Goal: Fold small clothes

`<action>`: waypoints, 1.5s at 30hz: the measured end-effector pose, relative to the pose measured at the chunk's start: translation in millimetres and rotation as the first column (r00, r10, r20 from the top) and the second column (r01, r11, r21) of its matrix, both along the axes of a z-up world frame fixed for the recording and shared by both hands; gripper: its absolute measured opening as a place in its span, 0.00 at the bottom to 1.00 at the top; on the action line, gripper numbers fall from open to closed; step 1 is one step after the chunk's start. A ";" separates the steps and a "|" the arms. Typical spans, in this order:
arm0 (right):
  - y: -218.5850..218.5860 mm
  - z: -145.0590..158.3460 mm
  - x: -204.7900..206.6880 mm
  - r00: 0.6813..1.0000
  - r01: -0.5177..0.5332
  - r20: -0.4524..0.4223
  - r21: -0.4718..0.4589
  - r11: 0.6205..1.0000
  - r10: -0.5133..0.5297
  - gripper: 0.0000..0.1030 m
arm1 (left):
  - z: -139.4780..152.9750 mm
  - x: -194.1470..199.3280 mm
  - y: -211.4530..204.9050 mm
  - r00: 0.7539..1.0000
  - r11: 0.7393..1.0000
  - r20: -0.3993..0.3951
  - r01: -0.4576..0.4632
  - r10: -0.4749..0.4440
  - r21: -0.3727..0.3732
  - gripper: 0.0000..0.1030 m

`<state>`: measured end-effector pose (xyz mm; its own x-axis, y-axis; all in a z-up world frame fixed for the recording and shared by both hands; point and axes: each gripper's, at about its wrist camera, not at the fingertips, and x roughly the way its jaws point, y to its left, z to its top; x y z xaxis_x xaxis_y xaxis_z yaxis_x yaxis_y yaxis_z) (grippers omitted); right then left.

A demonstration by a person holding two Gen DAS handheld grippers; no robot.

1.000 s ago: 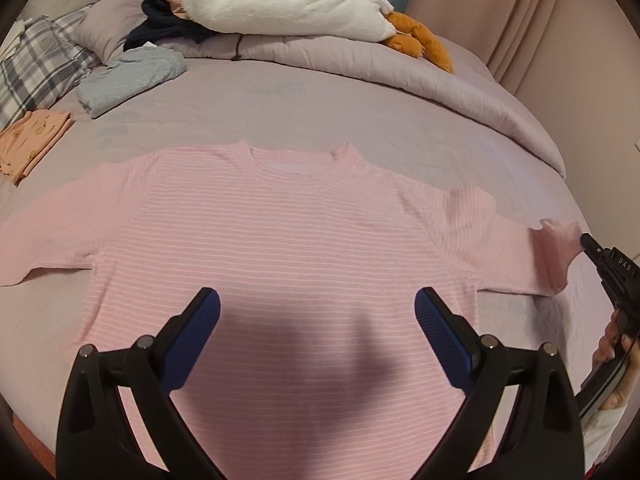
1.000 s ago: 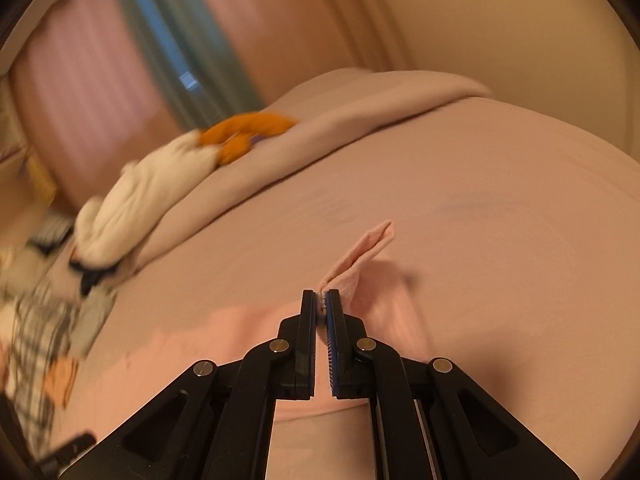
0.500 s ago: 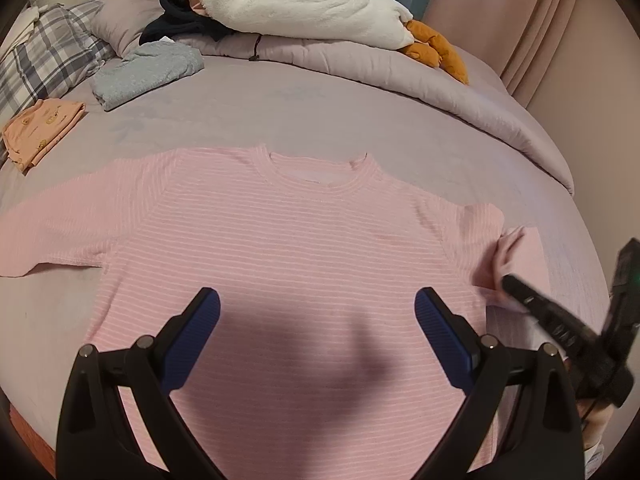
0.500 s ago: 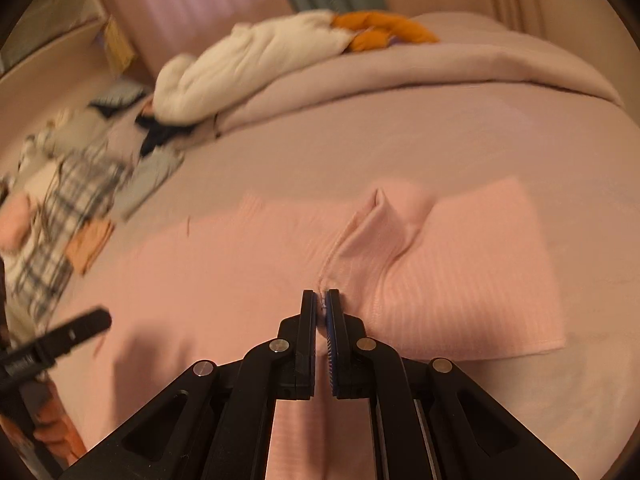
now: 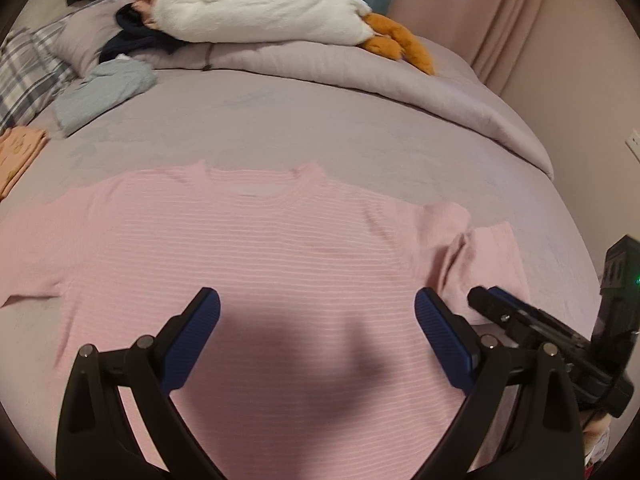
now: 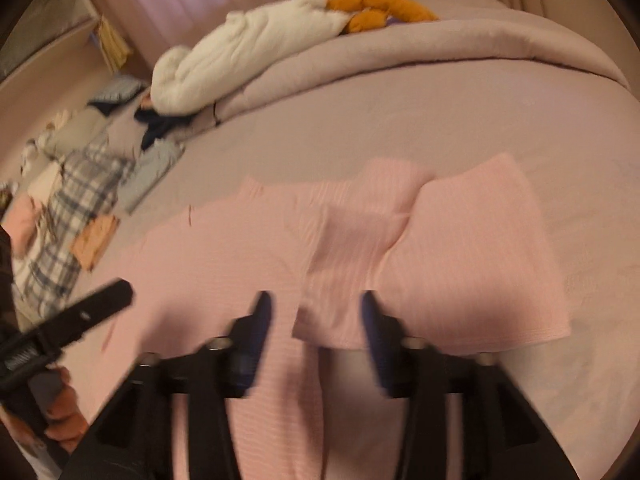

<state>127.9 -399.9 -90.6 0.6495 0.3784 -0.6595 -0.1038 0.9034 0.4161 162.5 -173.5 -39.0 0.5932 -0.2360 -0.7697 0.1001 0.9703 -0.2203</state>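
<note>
A pink striped long-sleeve top [image 5: 256, 248] lies flat on the bed, neck away from me. Its right sleeve [image 5: 488, 256] is folded back toward the body; it also shows in the right wrist view [image 6: 440, 248]. My left gripper [image 5: 318, 316] is open and empty above the top's lower body. My right gripper [image 6: 316, 312] is open, blurred, just above the sleeve's cuff edge [image 6: 320, 320]. It shows at the right of the left wrist view [image 5: 500, 308]. The top's left sleeve [image 5: 28, 256] lies stretched out flat.
A white plush duck [image 5: 264, 8] lies on the rolled duvet [image 5: 400, 92] at the back. A grey folded garment [image 5: 100, 92], a plaid pillow [image 5: 24, 72] and an orange folded garment [image 5: 16, 156] lie at the left. The wall [image 5: 580, 60] is at the right.
My right gripper carried the sleeve cuff inward over the top, laid it down and opened, letting go. My left gripper stayed open over the top.
</note>
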 end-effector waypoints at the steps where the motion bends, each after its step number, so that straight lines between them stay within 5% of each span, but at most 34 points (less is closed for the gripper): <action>1: -1.7 0.5 0.4 1.000 0.005 0.005 0.010 1.000 -0.005 0.51 | -1.5 2.7 -5.4 1.000 1.000 -0.004 0.015 -0.015 -0.007 0.95; 10: -39.8 -8.0 0.7 0.982 0.185 -0.024 0.005 0.983 -0.185 0.51 | -20.4 28.5 -54.7 0.991 0.989 -0.026 0.129 -0.131 -0.075 0.90; 19: -65.5 -9.7 -6.8 0.960 0.280 -0.030 0.017 0.960 -0.280 0.51 | -54.6 48.3 -93.4 0.964 0.966 -0.133 0.209 -0.229 -0.152 0.61; 23: -73.7 -11.3 -7.5 0.952 0.306 -0.043 0.059 0.950 -0.304 0.51 | -61.6 54.5 -101.9 0.955 0.958 -0.157 0.225 -0.253 -0.177 0.36; 30: -76.6 -12.0 -6.9 0.950 0.311 -0.056 0.067 0.948 -0.307 0.51 | -61.9 59.9 -111.9 0.941 0.948 -0.176 0.257 -0.290 -0.189 0.10; 45: -80.8 -15.6 -5.0 0.951 0.305 -0.068 0.075 0.949 -0.301 0.51 | -4.8 45.4 -98.5 0.975 0.973 -0.055 0.209 -0.215 -0.094 0.04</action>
<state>122.9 -480.7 -106.2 0.7054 0.2244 -0.6723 0.1949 0.8506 0.4884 207.9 -272.0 -43.8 0.4720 -0.4188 -0.7758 0.2846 0.9052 -0.3156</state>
